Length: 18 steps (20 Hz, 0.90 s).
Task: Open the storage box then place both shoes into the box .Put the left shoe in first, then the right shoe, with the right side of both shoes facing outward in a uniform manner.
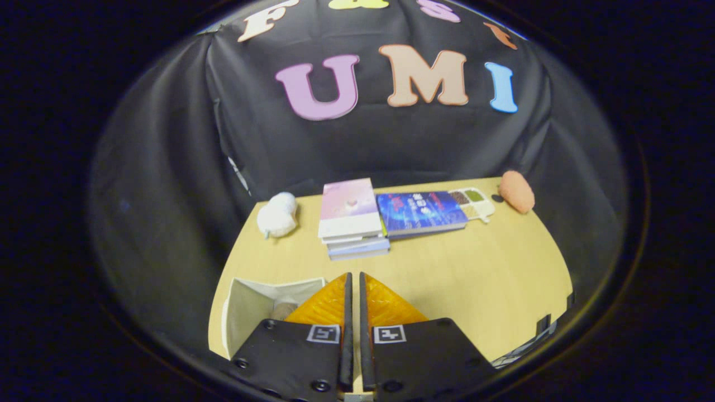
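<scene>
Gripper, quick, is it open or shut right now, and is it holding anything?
Gripper: shut, fingers nearly together with nothing between them, hovering over the table beside the open storage box.

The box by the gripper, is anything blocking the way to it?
Nothing visible does. The white storage box sits on the table right beside the nearly closed gripper, open on top. The stack of books lies farther off, beyond the fingers.
</scene>
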### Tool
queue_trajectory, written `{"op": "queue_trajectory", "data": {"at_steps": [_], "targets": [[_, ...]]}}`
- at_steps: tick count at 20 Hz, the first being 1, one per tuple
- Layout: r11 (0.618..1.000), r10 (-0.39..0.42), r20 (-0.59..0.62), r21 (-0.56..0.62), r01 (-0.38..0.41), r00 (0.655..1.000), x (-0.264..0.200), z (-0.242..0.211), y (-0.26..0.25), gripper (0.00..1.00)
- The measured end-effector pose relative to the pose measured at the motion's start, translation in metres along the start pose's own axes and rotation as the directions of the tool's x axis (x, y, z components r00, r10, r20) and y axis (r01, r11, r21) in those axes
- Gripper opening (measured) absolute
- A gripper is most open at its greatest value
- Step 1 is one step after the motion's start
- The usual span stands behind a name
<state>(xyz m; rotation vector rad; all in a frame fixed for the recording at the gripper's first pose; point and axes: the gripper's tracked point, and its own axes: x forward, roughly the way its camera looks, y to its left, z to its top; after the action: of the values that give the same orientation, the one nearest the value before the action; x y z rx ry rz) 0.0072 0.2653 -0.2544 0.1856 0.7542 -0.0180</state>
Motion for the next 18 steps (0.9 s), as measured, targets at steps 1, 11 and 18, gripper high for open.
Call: {"op": "queue_trajectory", "data": {"at_steps": [1, 11, 18], "targets": [[1.000, 0.003, 0.040, 0.007, -0.003, 0.999, -0.006, 0.015, -0.005, 0.08], [0.999, -0.005, 0.466, -0.039, 0.027, 0.885, -0.089, 0.153, -0.073, 0.11], [0.998, -0.018, 0.622, -0.034, 0.051, 0.782, -0.130, 0.200, -0.110, 0.13]]}}
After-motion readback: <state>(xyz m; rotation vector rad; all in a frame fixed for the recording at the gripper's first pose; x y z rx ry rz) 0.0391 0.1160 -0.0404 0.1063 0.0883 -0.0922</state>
